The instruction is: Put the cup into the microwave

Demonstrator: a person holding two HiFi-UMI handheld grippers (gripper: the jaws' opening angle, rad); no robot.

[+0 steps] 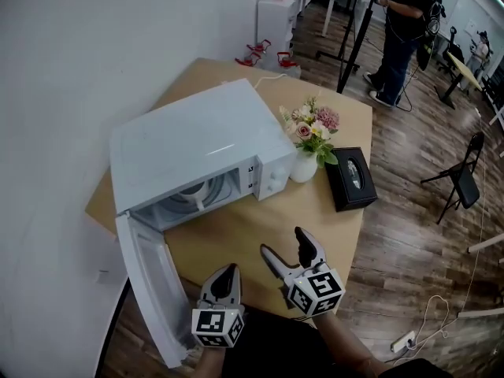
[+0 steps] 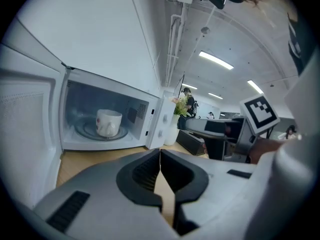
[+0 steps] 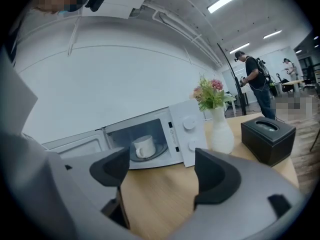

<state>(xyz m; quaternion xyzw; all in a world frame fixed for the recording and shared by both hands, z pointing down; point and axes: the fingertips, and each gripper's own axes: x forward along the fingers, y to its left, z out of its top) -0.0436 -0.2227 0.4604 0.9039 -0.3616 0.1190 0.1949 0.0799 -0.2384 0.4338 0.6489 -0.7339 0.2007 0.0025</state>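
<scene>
Noted white cup (image 3: 144,146) standing upright on the glass turntable (image 2: 102,132) inside the microwave (image 1: 189,144). Handle showing on the door side in the right gripper view. Cup clear of both tongs, with nothing touching it but the turntable.

Logged door (image 1: 150,290) swung wide open on the left hinge, angled toward the person along the left of the wooden surface (image 1: 236,235). Cavity fully exposed in both gripper views.

Checked left tongs (image 1: 228,270): jaws pressed together at the tips, nothing caught between them, only a sliver of bare wood visible lower down in the left gripper view. Held low over the near part of the surface, just right of the open door, pointing at the microwave and well apart from it.

Checked right tongs (image 1: 283,242): jaws spread wide, nothing between them, only bare wood visible through the gap. Held just right of the left tongs, a little farther forward, also aimed at the microwave front and well apart from it.

Also recorded:
- White vase (image 1: 303,165) of pink and cream flowers (image 1: 311,124) just beside the microwave's control panel, on its right.
- Black tissue box (image 1: 350,179) right of the vase, near the surface's edge.
- Person (image 1: 402,30) standing in the background on the wood floor (image 1: 409,242).
- Black folding chair (image 1: 465,176) at far right.
</scene>
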